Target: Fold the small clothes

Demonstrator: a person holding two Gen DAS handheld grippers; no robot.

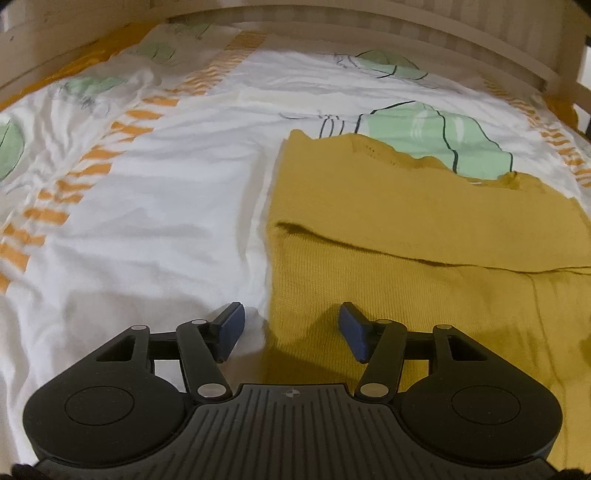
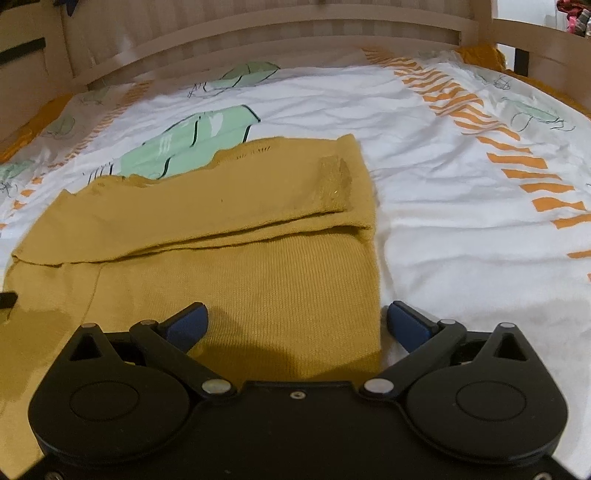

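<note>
A mustard-yellow knitted garment (image 1: 424, 221) lies flat on the bed, with a sleeve folded across its upper part and the cuff (image 2: 332, 181) near its right side. In the left wrist view my left gripper (image 1: 291, 319) hovers open low over the garment's left edge. One blue pad (image 1: 231, 326) is over the sheet and the other over the knit. In the right wrist view the same garment (image 2: 258, 266) fills the left and middle. My right gripper (image 2: 297, 317) stands open astride the garment's right edge. Nothing is pinched in either gripper.
The bedsheet (image 1: 147, 229) is white with orange stripes (image 2: 517, 162) and green prints (image 2: 192, 140), and is slightly wrinkled. A pale wooden slatted bed rail (image 2: 277, 33) runs along the far side. Orange cloth (image 2: 480, 51) sits at the far right corner.
</note>
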